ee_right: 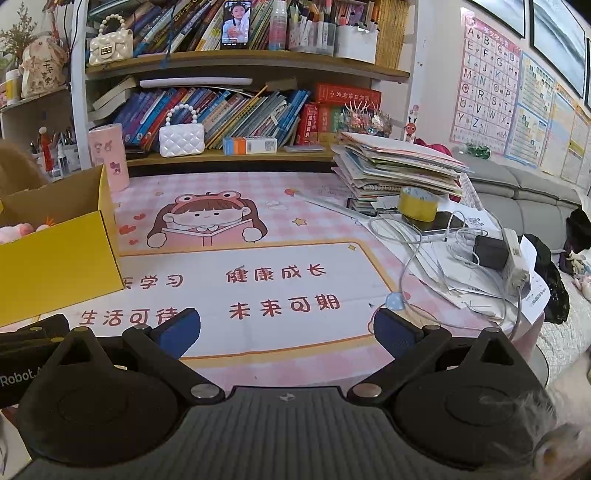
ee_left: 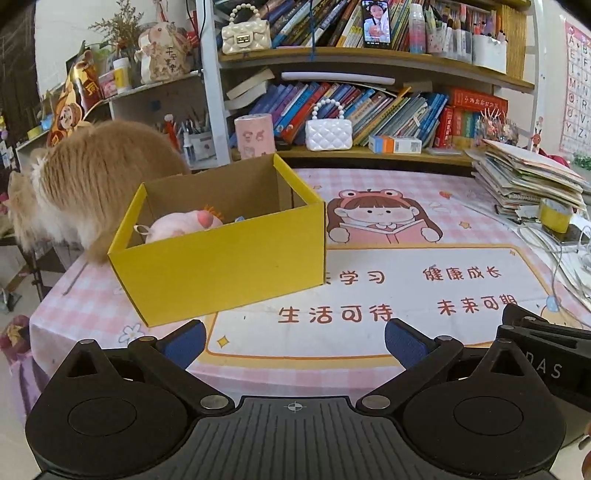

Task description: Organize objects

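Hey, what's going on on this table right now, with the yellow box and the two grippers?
Someone is tidying the table with a handheld gripper in each hand. Right now both the left gripper and the right gripper are open and empty, hovering over the pink table mat. The yellow box sits open on the mat with a pink plush toy already inside. A fluffy orange cat stands just behind the box. A roll of yellow tape, cables and papers remain at the right.

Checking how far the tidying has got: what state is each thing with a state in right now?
Yellow box: open, upright, on the table.
Pink plush toy: inside the box.
Left gripper: open, empty.
Right gripper: open, empty.
Phone on the shelf: screen on, propped upright.
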`<state>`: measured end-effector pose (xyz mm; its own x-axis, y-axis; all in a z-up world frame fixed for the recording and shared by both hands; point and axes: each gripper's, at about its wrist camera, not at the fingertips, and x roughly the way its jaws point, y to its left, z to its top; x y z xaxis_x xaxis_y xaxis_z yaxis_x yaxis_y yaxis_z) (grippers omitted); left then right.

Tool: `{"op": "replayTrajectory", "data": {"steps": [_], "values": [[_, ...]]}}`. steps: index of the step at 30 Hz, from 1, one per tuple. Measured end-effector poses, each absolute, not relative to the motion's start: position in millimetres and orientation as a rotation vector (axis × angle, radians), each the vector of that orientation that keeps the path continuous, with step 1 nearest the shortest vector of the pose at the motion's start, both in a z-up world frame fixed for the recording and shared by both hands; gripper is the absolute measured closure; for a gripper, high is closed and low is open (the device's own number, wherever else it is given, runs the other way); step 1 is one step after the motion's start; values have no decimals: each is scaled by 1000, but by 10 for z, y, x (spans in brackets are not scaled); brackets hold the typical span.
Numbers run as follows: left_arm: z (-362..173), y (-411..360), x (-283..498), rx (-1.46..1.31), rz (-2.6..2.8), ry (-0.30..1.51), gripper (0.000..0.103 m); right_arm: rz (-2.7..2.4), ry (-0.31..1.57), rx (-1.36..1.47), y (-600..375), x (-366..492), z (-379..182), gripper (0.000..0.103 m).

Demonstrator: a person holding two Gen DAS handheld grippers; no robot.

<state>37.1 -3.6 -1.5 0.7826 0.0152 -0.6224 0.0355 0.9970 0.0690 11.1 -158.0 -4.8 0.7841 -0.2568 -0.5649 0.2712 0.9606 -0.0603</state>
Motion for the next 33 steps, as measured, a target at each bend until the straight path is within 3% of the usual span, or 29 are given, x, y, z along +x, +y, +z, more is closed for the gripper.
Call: {"op": "replayTrajectory", "data": {"steps": [33], "values": [[-31,-52,303,76,-3,688,0,-281,625,28,-1580,68,-105,1]]}}
